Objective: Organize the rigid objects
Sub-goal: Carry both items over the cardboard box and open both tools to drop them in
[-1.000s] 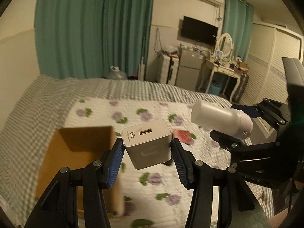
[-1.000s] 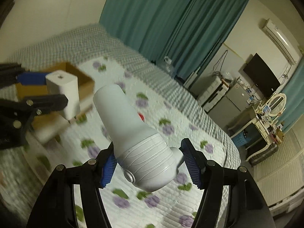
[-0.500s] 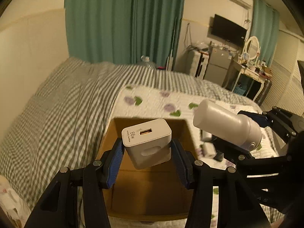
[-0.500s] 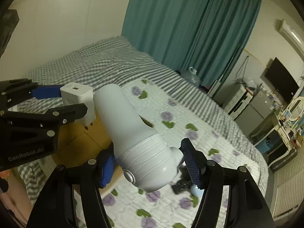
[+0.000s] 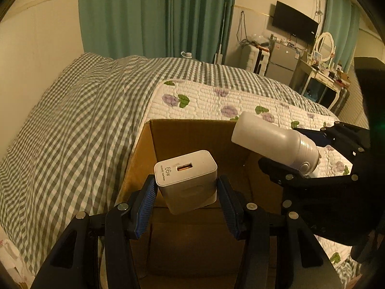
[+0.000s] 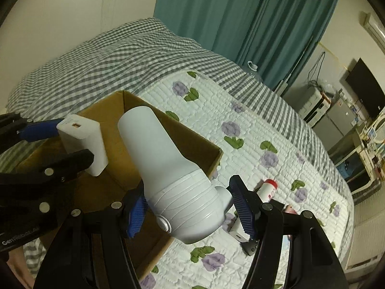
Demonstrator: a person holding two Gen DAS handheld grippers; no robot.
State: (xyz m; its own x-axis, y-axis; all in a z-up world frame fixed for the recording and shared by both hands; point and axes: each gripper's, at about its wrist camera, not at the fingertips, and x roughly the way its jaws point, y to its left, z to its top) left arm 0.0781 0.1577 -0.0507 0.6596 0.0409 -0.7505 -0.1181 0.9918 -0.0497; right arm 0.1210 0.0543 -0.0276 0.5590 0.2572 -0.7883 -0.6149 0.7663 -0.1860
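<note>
Two items over the box, not dropped yet; more left on the bed.

Left hand-held gripper (image 5: 187,198) is clamped w/ both blue pads on a white 66W charger (image 5: 187,179), held above the near-left part of the open cardboard box (image 5: 144,149). Right hand-held gripper (image 6: 190,208) is clamped on the ribbed base of a white bottle-shaped device (image 6: 168,166), its far end poking over the box's right side. The box sits on the bed (image 6: 96,55) at the edge of the floral quilt (image 6: 252,130); what shows of its inside looks bare, so prob. nothing is stowed yet. Still to do: release both, then fetch the leftovers on the quilt to the right of the box, e.g. a red-capped tube (image 6: 269,189), a small white block (image 6: 237,232) and a dark item I can't ID.
</note>
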